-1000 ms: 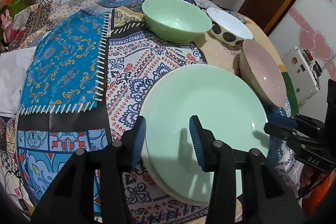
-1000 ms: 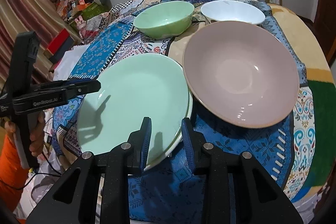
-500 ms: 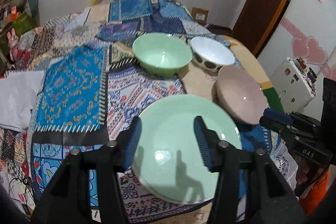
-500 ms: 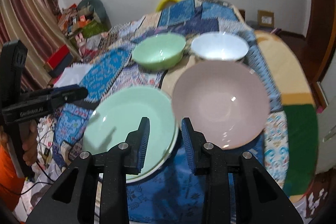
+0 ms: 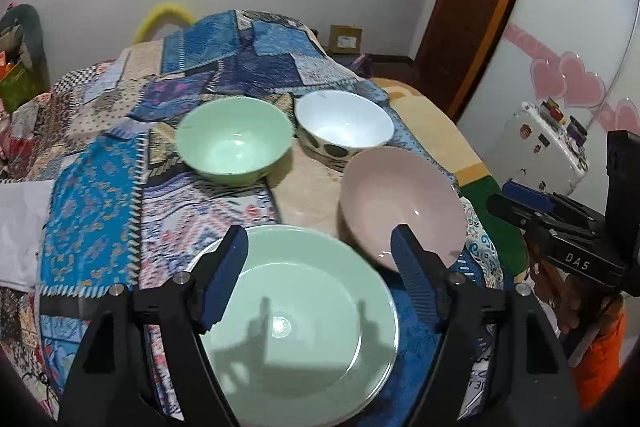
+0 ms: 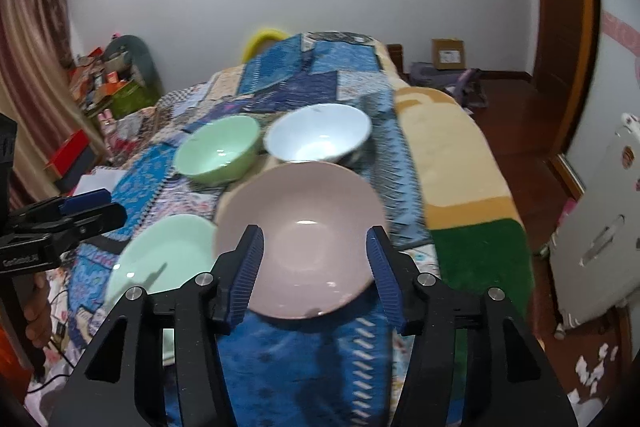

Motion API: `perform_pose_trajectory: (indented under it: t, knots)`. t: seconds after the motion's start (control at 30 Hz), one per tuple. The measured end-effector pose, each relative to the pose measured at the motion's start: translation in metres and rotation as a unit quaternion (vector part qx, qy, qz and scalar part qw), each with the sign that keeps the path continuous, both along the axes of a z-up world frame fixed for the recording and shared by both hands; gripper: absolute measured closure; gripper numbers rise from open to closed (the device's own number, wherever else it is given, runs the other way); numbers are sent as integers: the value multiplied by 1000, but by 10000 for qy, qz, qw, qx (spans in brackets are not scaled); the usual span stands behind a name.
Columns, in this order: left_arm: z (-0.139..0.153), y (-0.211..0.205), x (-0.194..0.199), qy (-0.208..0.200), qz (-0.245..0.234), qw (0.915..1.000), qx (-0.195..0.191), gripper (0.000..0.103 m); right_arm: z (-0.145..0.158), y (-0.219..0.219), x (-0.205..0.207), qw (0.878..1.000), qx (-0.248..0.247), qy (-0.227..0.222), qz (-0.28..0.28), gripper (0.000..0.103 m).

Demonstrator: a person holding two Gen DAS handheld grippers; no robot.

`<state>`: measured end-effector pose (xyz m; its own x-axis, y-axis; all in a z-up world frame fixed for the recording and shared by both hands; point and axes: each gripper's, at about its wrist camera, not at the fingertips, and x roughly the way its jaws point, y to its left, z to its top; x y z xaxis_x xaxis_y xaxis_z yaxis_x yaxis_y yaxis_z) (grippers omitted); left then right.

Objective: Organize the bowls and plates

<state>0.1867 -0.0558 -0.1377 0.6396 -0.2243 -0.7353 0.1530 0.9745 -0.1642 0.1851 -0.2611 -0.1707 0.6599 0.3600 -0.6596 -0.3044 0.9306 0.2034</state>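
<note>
While both my pairs of fingers hang above the crockery with nothing between them, I take stock of what could slip. My left gripper (image 5: 320, 259) has just been opening and its fingers stand well apart over the green plate (image 5: 304, 327), which lies flat on the patchwork quilt (image 5: 92, 187) of the bed; my right gripper (image 6: 316, 263) has just been opening too, fingers apart and framing the pink bowl (image 6: 304, 223) without touching it. That bowl sits just beside the plate, its rim seeming to touch or overlap the plate's edge, and behind them the green bowl (image 5: 234, 141) and the white spotted bowl (image 5: 344, 127) stand close together. I judge the stacking is not finished: the bowls are not yet nested. The quilt is soft and uneven, so anything I set down off-centre may tilt or rock. If I pinch the pink bowl by one thin rim it may swing and knock the plate or the white bowl. Glazed surfaces look slick, so a shallow bite could let a dish slide out onto the others.
</note>
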Motion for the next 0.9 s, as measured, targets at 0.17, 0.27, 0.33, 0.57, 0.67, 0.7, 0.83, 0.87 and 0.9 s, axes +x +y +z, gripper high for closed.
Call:
perform_pose_trajectory:
  t: [0.17,0.27,0.33,0.57,0.67,0.7,0.83,0.87,0.9]
  knots:
    - [-20,-22,23,218,-147,9996,97,27,-18,-15,14,9996,17,225,-141,53]
    - [-33,-30,39,410,-170,9990,79,27,-30,-20,22,9992,71,364,-177,53]
    - [-43,-34,50,547,-159,9984,67,27,-38,-22,28,9987,122,447,-190,53]
    - [-71,-42,75,849,-150,9962,76,34,-57,-22,38,9974,321,640,-118,53]
    - [-79,-48,82,954,-222,9951,93,48,-62,-20,39,9970,367,673,-56,62]
    - [-80,-49,83,983,-242,9948,100,52,-64,-19,40,9967,392,711,-18,66]
    - [-89,-56,88,1143,-327,9929,87,65,-70,-15,41,9956,473,809,78,72]
    - [-91,-57,90,1187,-343,9923,69,71,-72,-14,42,9953,490,833,93,75]
    - [-94,-58,92,1237,-375,9916,33,78,-74,-13,42,9949,511,864,122,78]
